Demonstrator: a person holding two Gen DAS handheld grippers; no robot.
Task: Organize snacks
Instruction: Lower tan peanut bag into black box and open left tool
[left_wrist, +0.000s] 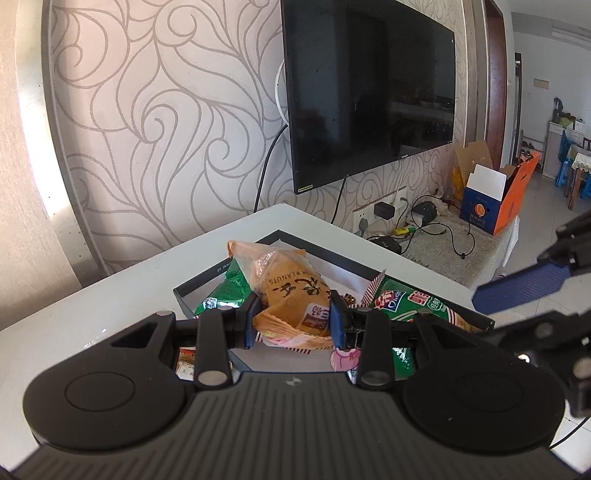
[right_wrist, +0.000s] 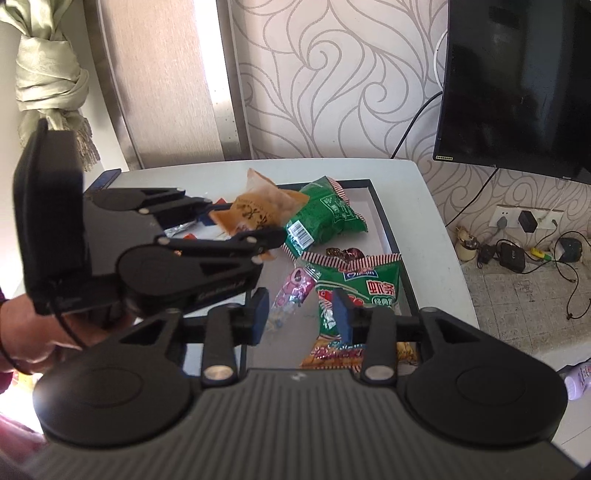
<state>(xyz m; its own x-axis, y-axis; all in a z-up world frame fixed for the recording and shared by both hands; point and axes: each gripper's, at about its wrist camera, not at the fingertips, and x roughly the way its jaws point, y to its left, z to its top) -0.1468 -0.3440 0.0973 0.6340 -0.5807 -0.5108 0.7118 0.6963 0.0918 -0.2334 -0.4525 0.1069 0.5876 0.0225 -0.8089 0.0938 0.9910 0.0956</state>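
Left wrist view: the left gripper (left_wrist: 293, 320) pinches an orange peanut packet (left_wrist: 291, 295) between its blue pads (left_wrist: 337, 325), lifted above the black-rimmed tray (left_wrist: 207, 275). The packet is crinkled, partly translucent at its upper end, with dark printed characters and the word "PEANUTS". A small green packet (left_wrist: 225, 291) lies behind it toward the tray's far left edge; a larger green shrimp-stick bag (left_wrist: 413, 304) lies toward the right edge.

Right wrist view: the right gripper (right_wrist: 302, 319) has its fingers spread with nothing between them, hovering over the tray's near end (right_wrist: 391, 236). This view alone shows the left gripper (right_wrist: 236, 225) from the side, the person's hand (right_wrist: 33, 332) behind it, a pink-purple candy wrapper (right_wrist: 291, 291) and dark wrapped sweets (right_wrist: 343, 254) on the tray floor. The tray sits on a white table (right_wrist: 436, 236) near its far right corner.
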